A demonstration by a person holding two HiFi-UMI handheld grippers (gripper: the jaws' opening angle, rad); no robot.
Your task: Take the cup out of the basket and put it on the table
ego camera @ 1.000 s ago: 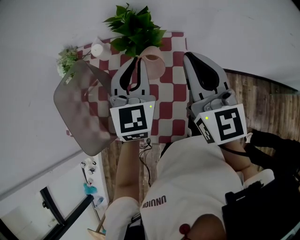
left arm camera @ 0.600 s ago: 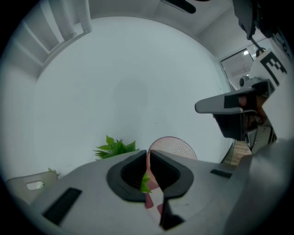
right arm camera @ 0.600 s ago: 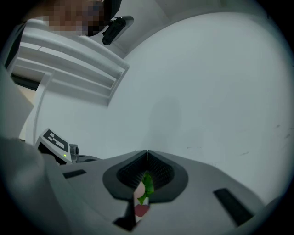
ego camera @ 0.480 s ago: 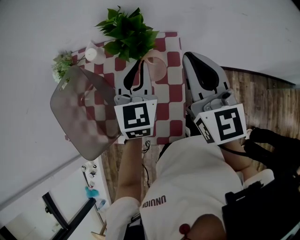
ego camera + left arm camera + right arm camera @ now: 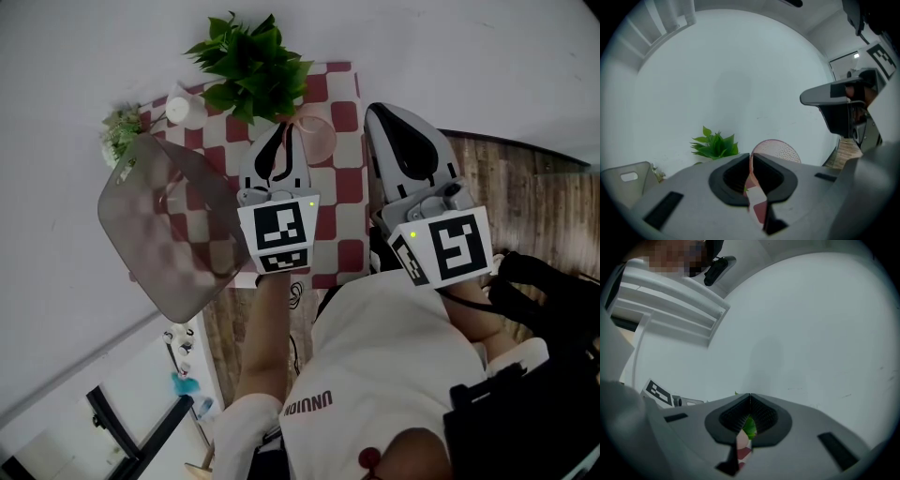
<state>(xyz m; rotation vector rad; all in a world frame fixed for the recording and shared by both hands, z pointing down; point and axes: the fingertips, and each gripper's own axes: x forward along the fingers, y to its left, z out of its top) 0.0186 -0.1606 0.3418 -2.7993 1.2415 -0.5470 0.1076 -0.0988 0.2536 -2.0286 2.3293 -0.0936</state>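
1. Your left gripper [image 5: 751, 161] has its jaws clenched on the thin wall of the pink translucent cup [image 5: 777, 149]. In the left gripper view the cup's rim rises just above the jaw tips.
2. Your right gripper [image 5: 750, 401] has its jaws pressed together on nothing. Only a green leaf and a scrap of checked cloth show behind the slit.
3. In the head view the cup [image 5: 322, 139] is out of the grey translucent basket [image 5: 159, 234]. It hangs at the tip of your left gripper [image 5: 284, 131], over the desk [image 5: 349, 202] and just beside the leafy potted plant [image 5: 251, 58]. Whether its base touches the desk cannot be told.
4. The only print close to readable is on your white shirt [image 5: 384, 356], upside down, and it looks like "UNUION". Each gripper's cube carries black-and-white square markers, no words. A pale oblong patch on the basket wall [image 5: 629, 176] shows no legible text.
5. The red-and-white checked cloth [image 5: 352, 253] ends at the desk's near edge, just under your two cubes. Its far edge meets the white wall [image 5: 469, 56]. The basket stands at the desk's left side, and in the head view its lower corner overlaps the cloth's near edge. Wooden floor [image 5: 525, 197] shows past the right edge.
6. Bare checks lie between your two grippers and to the right of the cup. Your right gripper [image 5: 382, 122] hangs over the desk's right side, apart from the cup. On the cup's left the plant's leaves crowd close. A small flower sprig [image 5: 120, 131] and a small white container [image 5: 178, 110] sit at the far left corner, well apart from the cup.
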